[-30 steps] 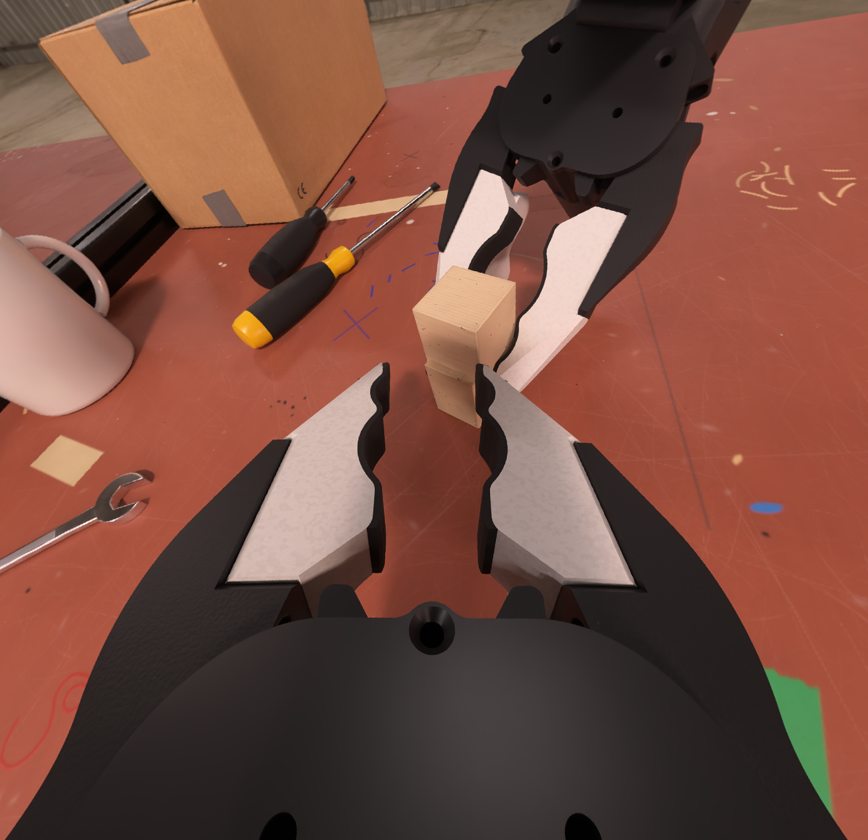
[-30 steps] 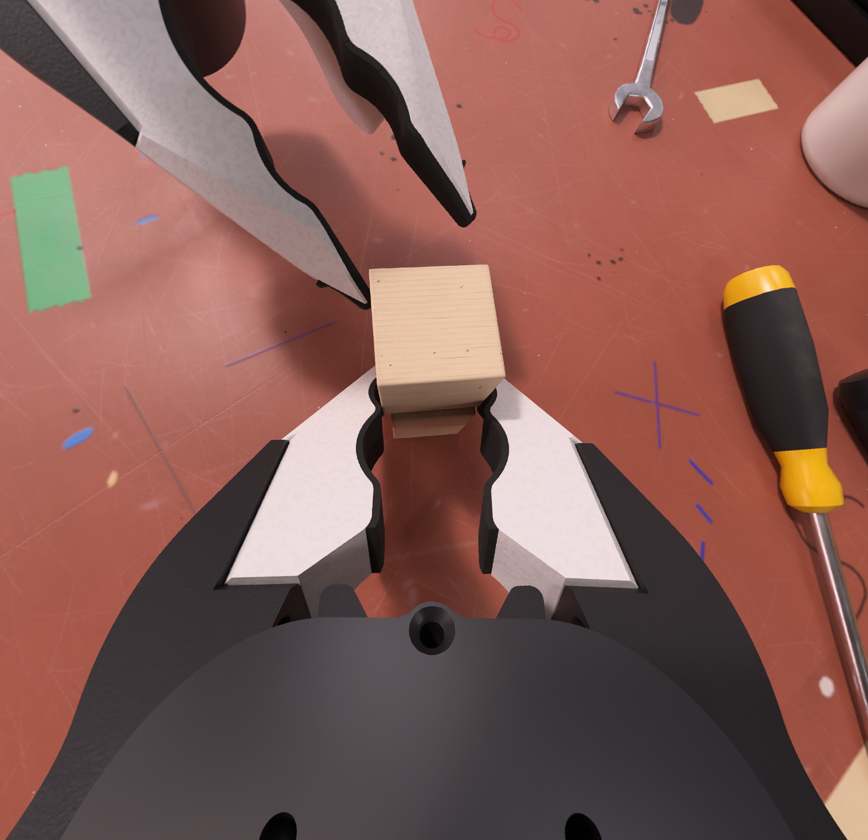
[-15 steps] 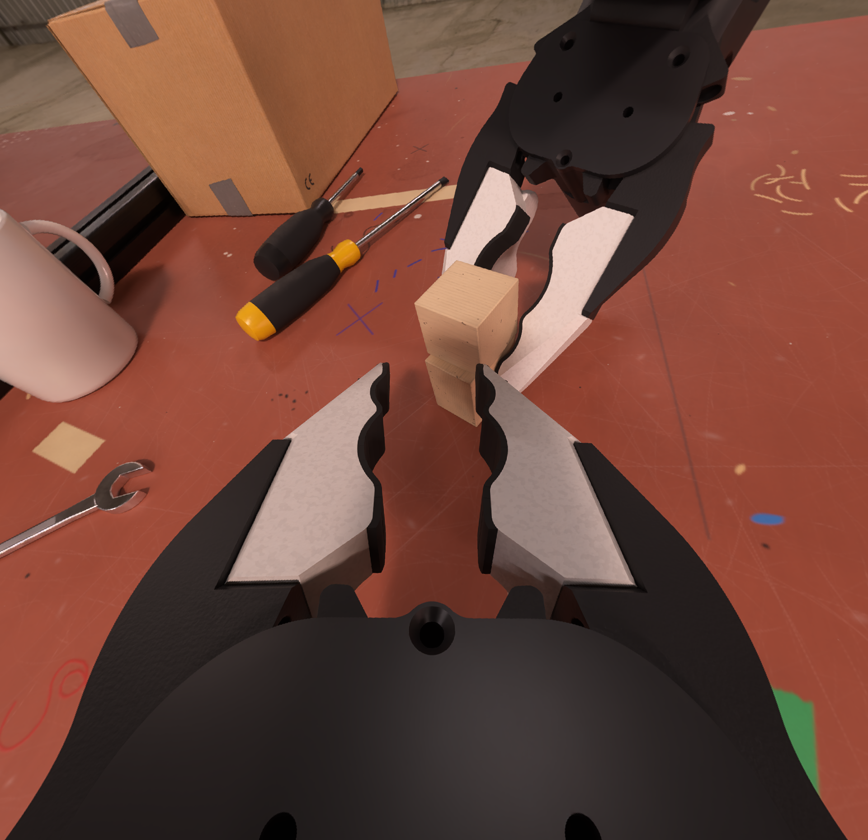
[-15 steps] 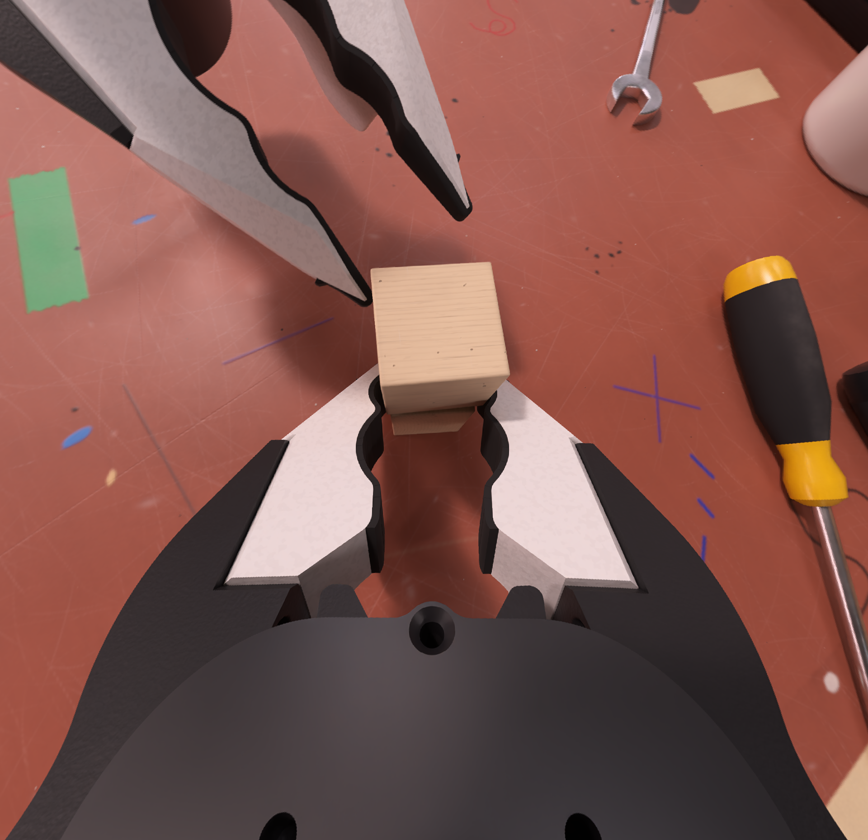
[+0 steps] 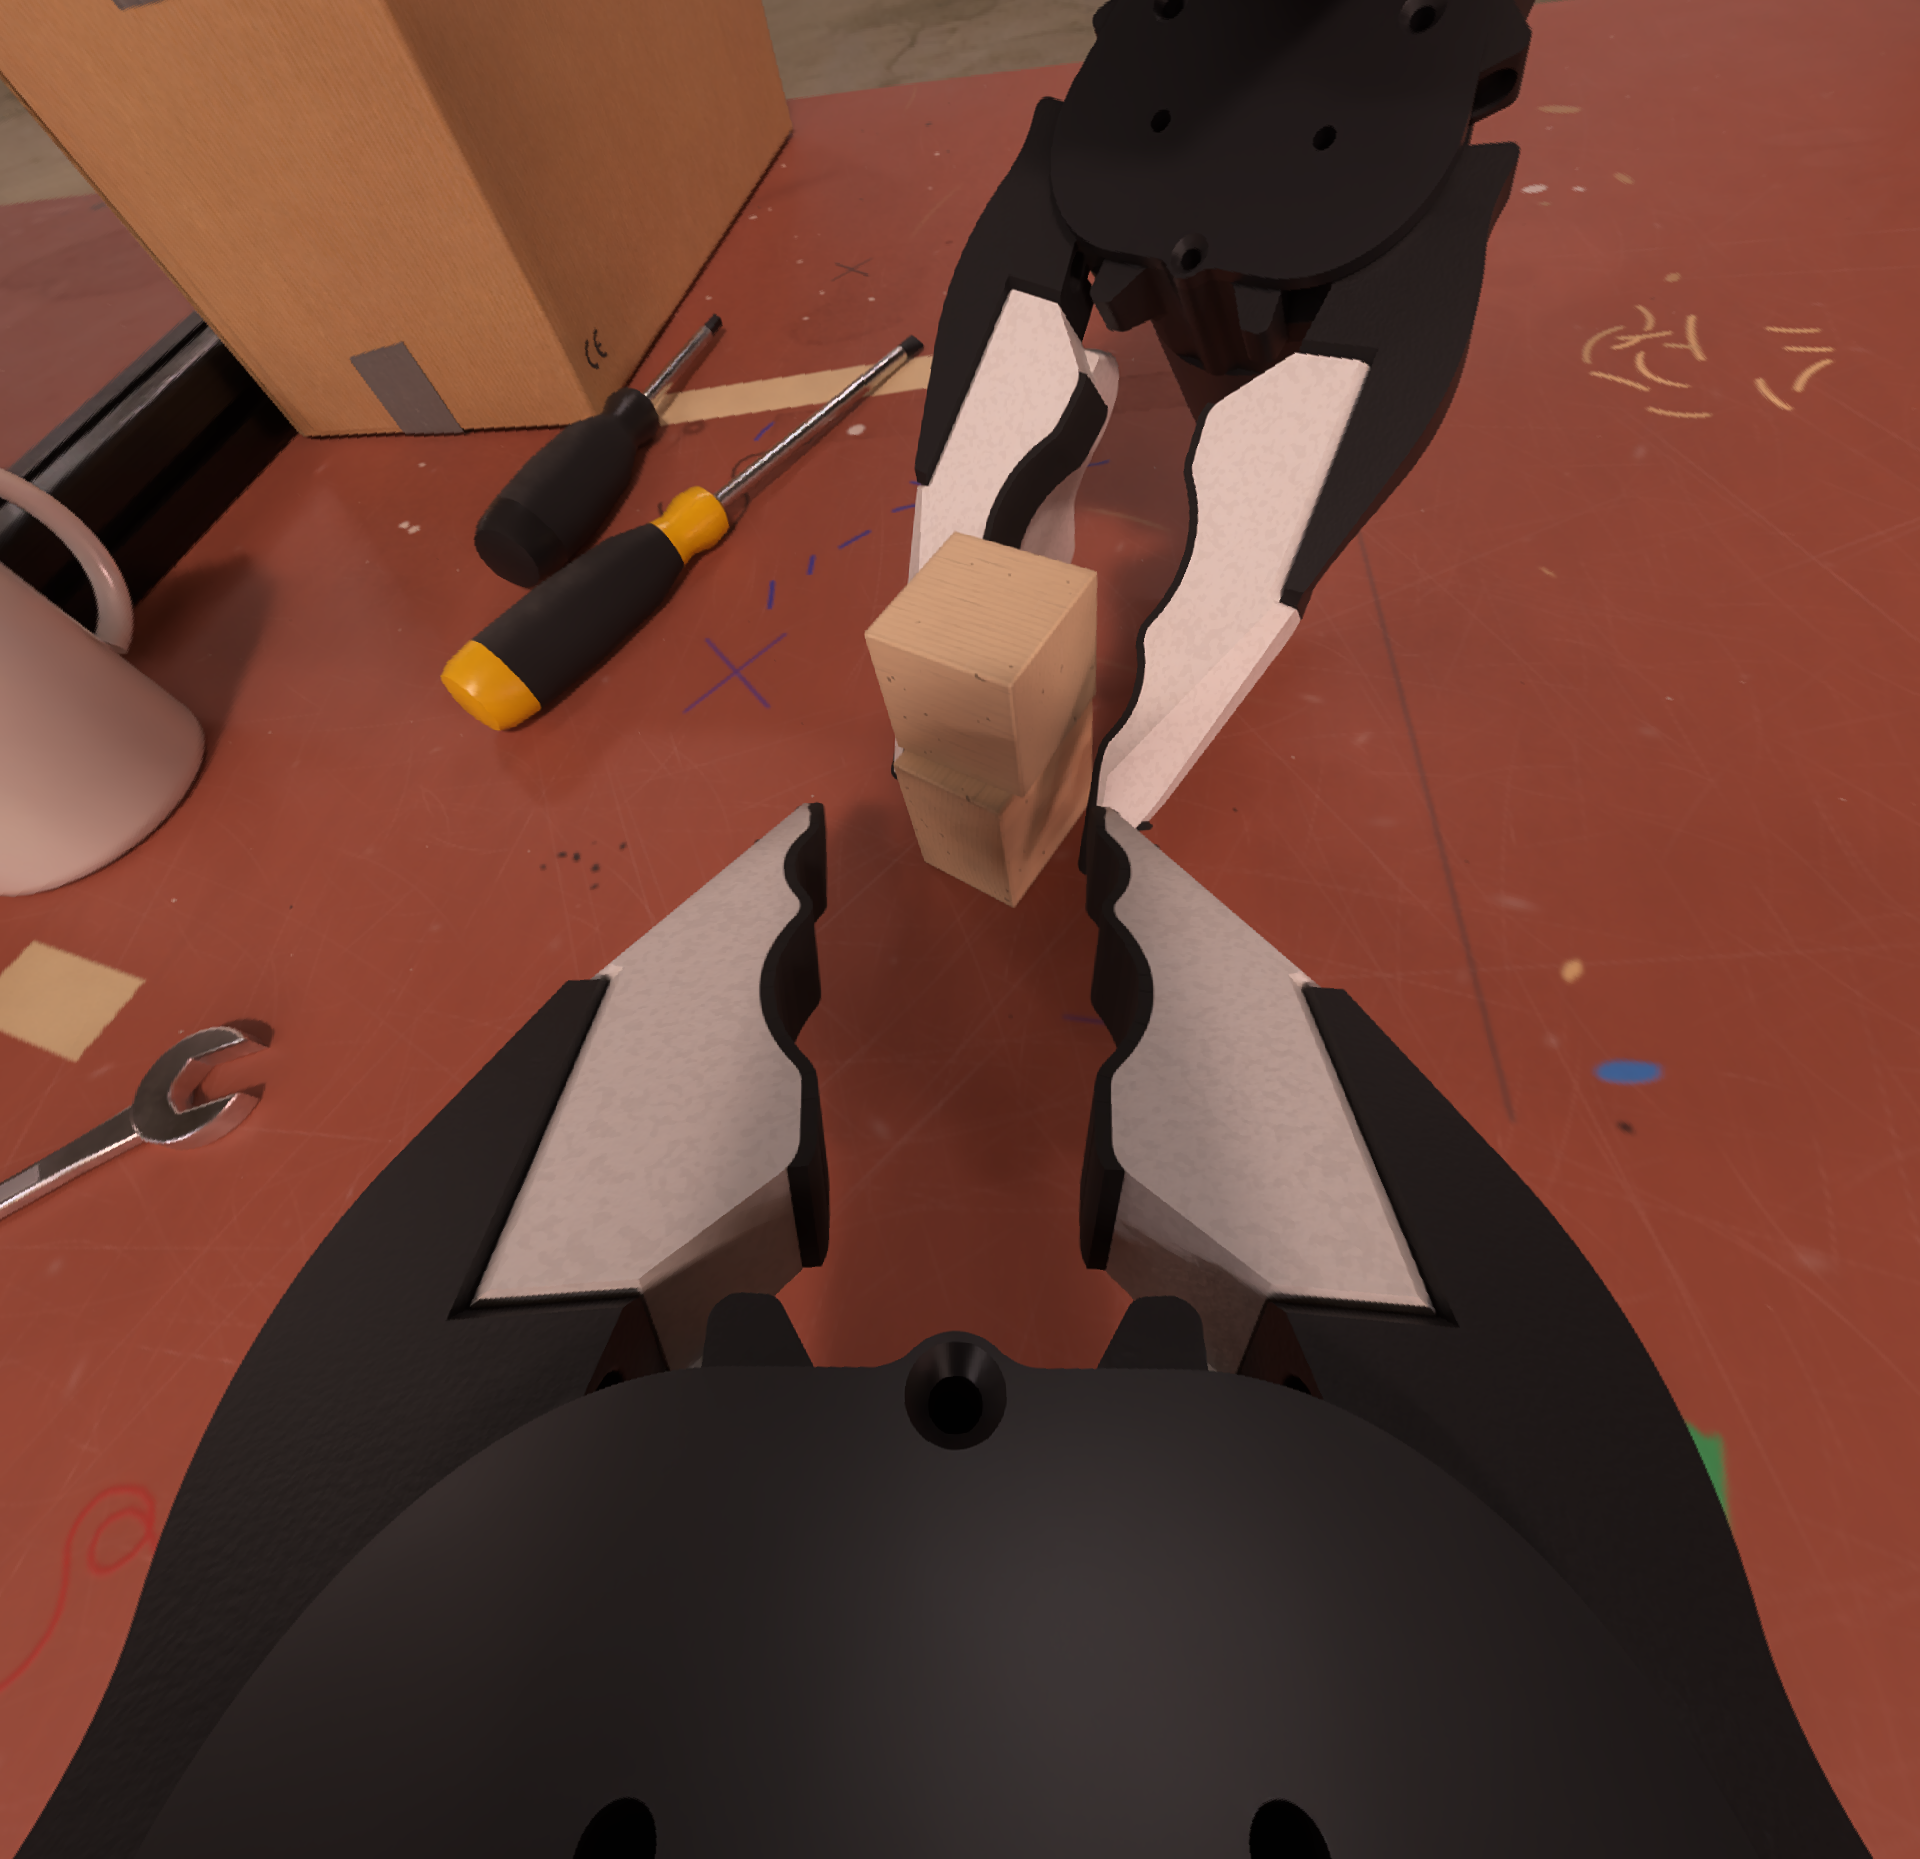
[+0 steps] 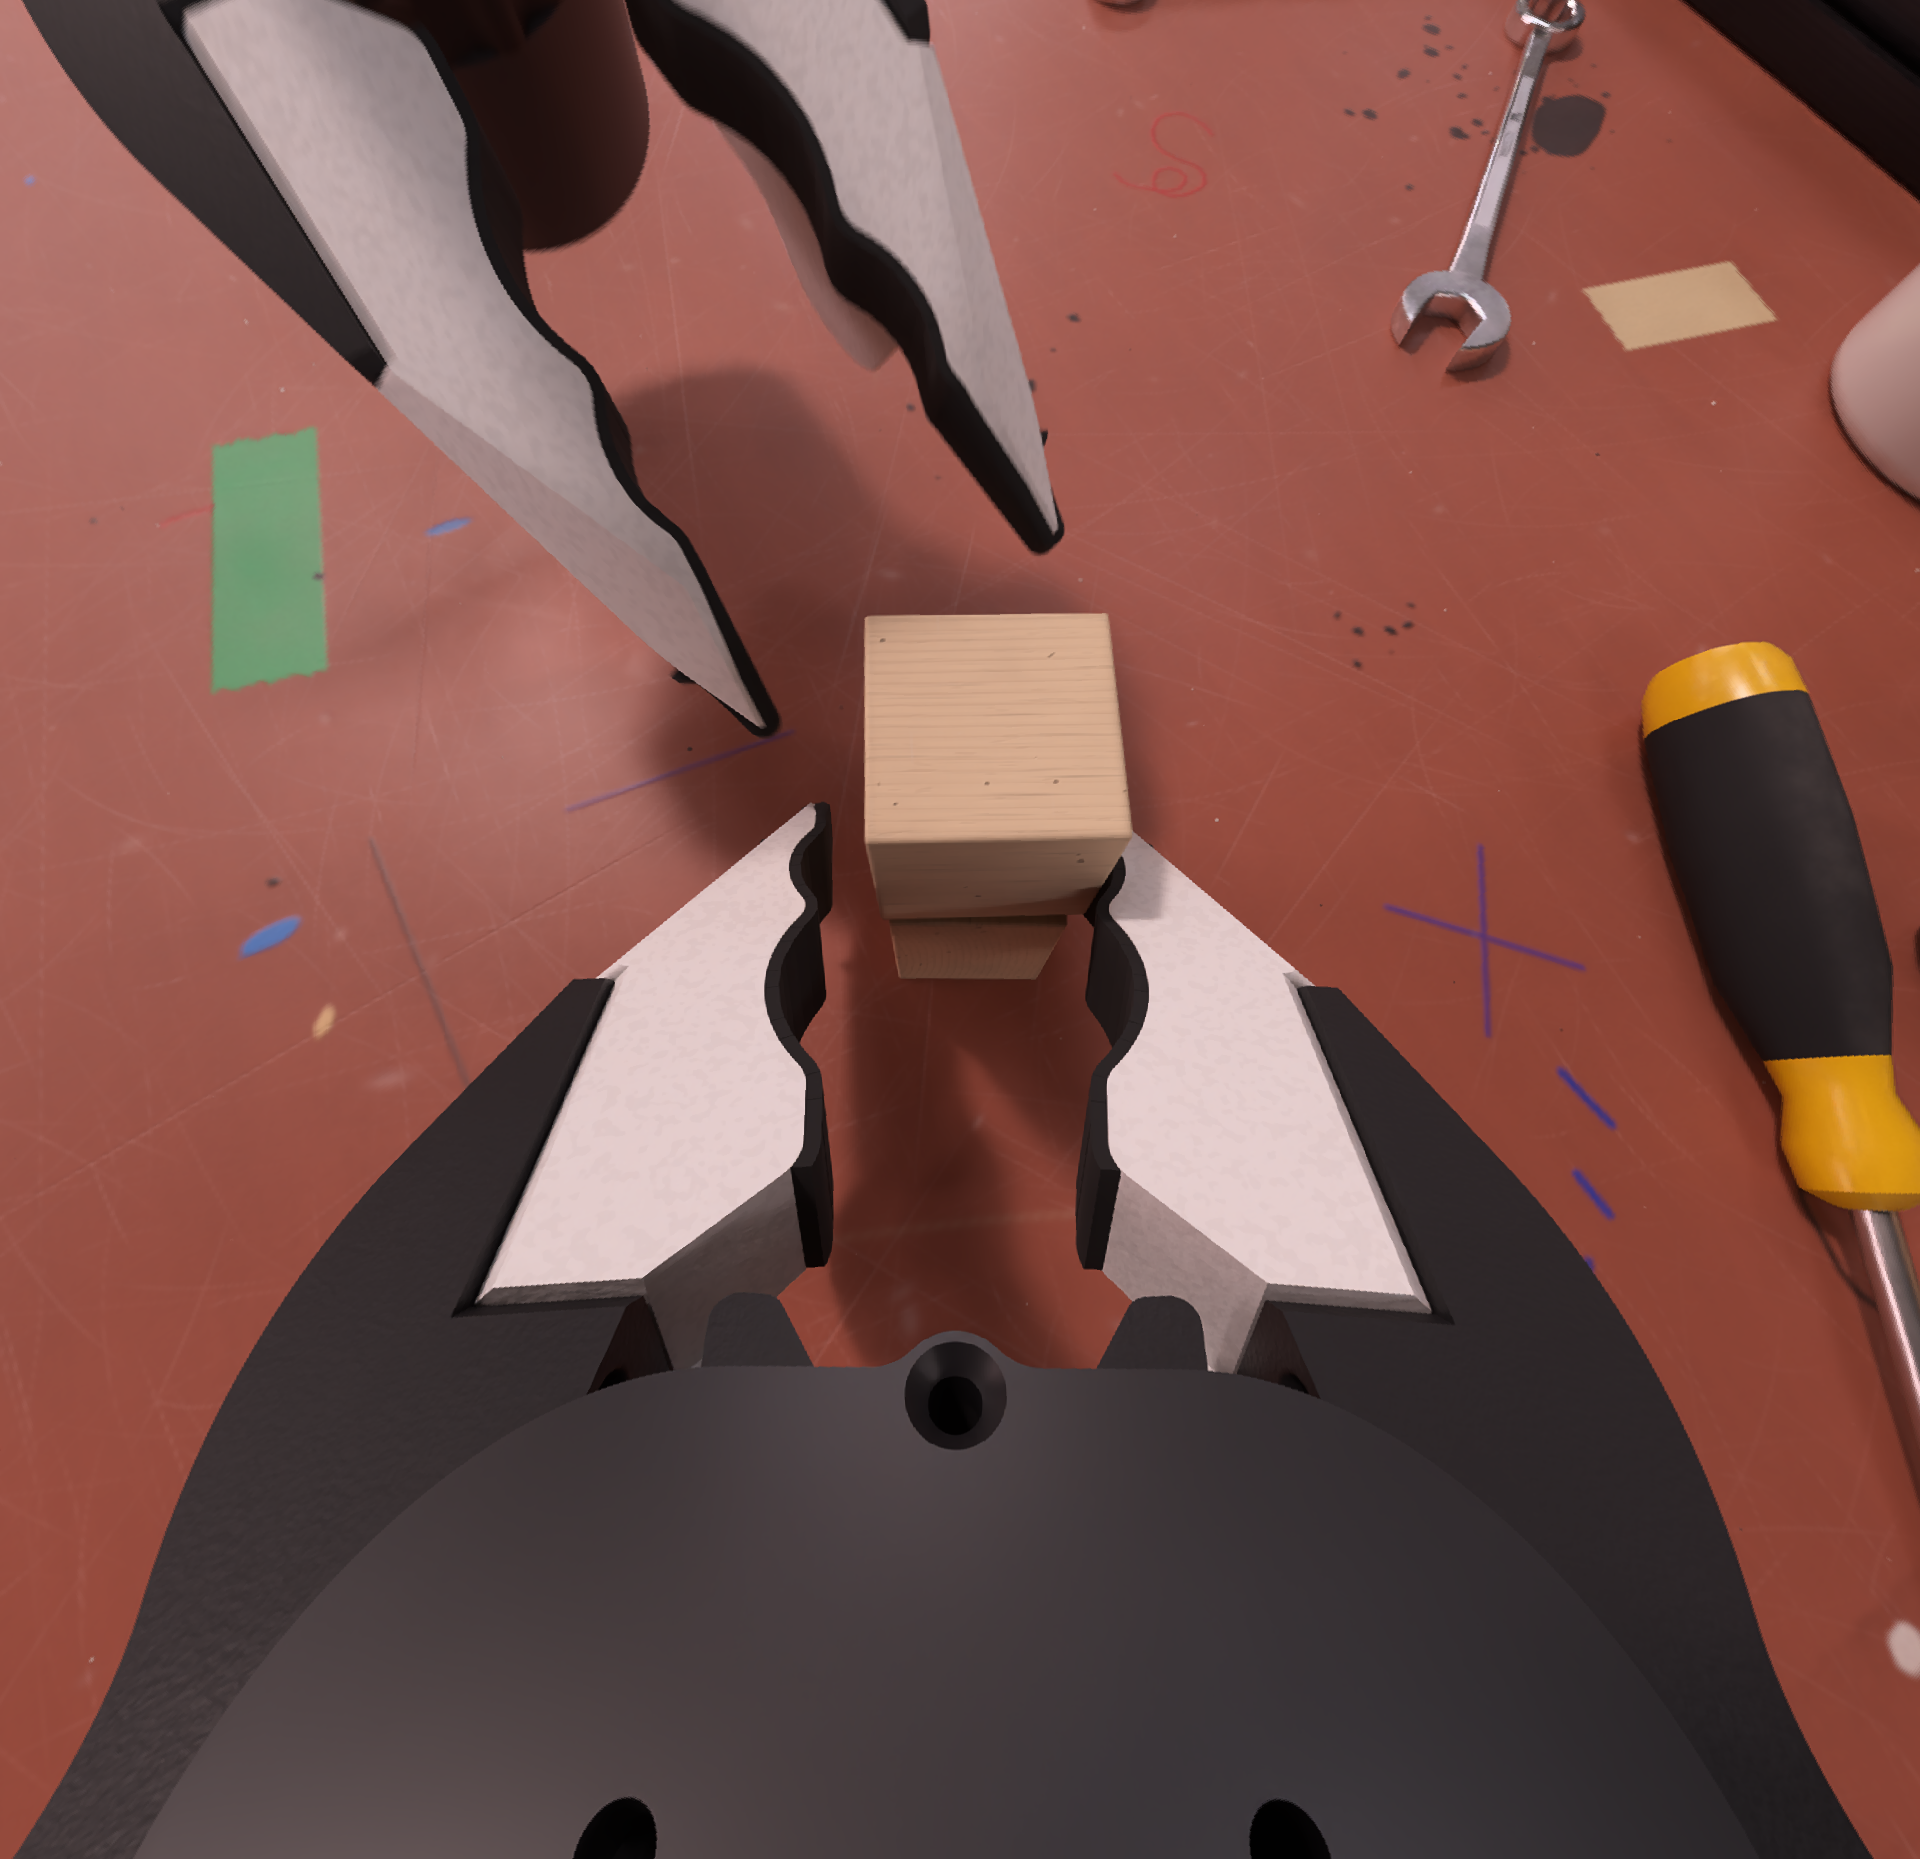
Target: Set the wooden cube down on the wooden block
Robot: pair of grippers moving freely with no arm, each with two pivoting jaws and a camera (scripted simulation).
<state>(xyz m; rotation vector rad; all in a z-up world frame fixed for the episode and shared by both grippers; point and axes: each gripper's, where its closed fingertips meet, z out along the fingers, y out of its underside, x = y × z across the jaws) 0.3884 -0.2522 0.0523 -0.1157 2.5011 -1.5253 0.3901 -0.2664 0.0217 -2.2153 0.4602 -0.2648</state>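
The wooden cube [image 5: 982,646] sits on the smaller wooden block [image 5: 987,833], a little off-centre, on the red table. My left gripper [image 5: 956,833] is open and empty, its tips just short of the block. My right gripper [image 5: 1023,682] comes in from the far side, open, with one finger on each side of the stack. In the right wrist view the cube [image 6: 992,739] covers most of the block [image 6: 977,947]. The right gripper [image 6: 966,843] is open at the stack, with a visible gap at its left finger. The left gripper [image 6: 904,630] points in from above.
A cardboard box [image 5: 395,147] stands at the far left with two screwdrivers [image 5: 592,604] in front of it. A pink mug [image 5: 73,749] and a wrench [image 5: 156,1103] lie left. Two wrenches [image 6: 1475,178], a screwdriver [image 6: 1766,874] and green tape [image 6: 268,562] show in the right wrist view.
The right gripper has drawn back from the cube, so a gap shows at its left finger. The left gripper has shifted slightly towards the box. The cube stays on the block.
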